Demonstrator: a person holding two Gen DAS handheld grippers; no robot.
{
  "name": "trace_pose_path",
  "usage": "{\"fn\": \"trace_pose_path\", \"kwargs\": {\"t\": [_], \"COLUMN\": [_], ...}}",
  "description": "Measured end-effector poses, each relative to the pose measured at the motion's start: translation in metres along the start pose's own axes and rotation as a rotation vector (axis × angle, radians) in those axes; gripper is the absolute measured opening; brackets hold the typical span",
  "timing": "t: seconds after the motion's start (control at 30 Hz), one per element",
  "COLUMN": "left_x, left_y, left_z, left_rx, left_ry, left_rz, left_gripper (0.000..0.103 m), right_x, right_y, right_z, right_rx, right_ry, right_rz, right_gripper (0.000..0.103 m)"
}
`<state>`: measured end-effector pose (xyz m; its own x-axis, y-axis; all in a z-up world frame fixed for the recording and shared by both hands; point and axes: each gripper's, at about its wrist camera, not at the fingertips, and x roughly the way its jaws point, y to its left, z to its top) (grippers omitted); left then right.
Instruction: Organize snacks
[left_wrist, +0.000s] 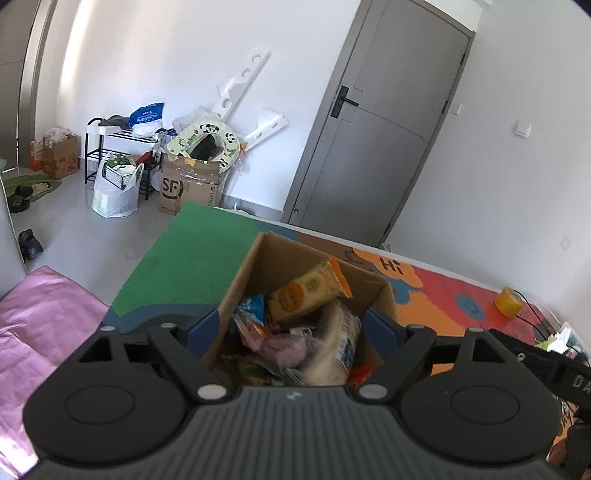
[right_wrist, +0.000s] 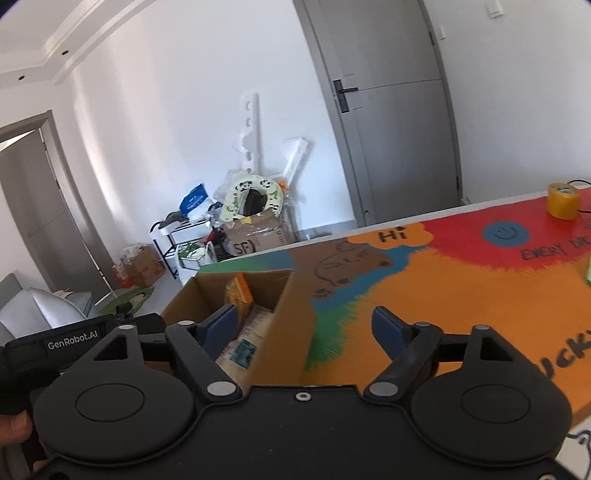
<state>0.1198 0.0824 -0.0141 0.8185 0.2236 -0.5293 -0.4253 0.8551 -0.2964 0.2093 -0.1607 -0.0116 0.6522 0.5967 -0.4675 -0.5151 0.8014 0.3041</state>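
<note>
The box (left_wrist: 258, 266) of snacks stands open on the mat (left_wrist: 192, 258), and the left gripper (left_wrist: 300, 325) is spread wide with 1 blue finger on each outer side of the box; whether the fingers touch the cardboard cannot be told. Its body hides the near part of the box. Inside, an orange-and-cream pack (left_wrist: 306, 291) leans upright above blurred wrappers whose print is unreadable. The right gripper (right_wrist: 304, 326) is also spread and holds nothing, its left finger over the box (right_wrist: 280, 314) opening, its right finger over the mat (right_wrist: 461, 295). Readable writing: "Hi" and "EVERY" on the mat, "SF" on a floor carton (left_wrist: 184, 188), "GenRobot.AI" on the left tool (right_wrist: 74, 345). A tape roll (right_wrist: 563, 201) sits far back.
</note>
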Motion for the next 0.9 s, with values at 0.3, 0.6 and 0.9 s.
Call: {"fn": "trace_pose_path", "kwargs": {"t": [0.3, 0.6, 0.9], "left_x": [-0.007, -0.014, -0.034], "left_y": [-0.016, -0.024, -0.035], "left_z": [-0.008, -0.019, -0.026], "left_rx": [0.043, 0.1, 0.164], "left_ry": [0.052, 0.102, 0.106], "left_rz": [-0.045, -0.041, -0.05], "left_gripper": [0.095, 0.096, 0.098], "right_x": [-0.024, -0.048, -0.078], "right_y": [-0.013, -0.022, -0.027], "right_z": [-0.006, -0.016, -0.023], "right_rx": [0.007, 0.028, 0.019], "right_ry": [-0.01, 0.002, -0.008], "right_rz": [-0.027, -0.059, -0.097], "right_gripper": [0.103, 0.103, 0.103]}}
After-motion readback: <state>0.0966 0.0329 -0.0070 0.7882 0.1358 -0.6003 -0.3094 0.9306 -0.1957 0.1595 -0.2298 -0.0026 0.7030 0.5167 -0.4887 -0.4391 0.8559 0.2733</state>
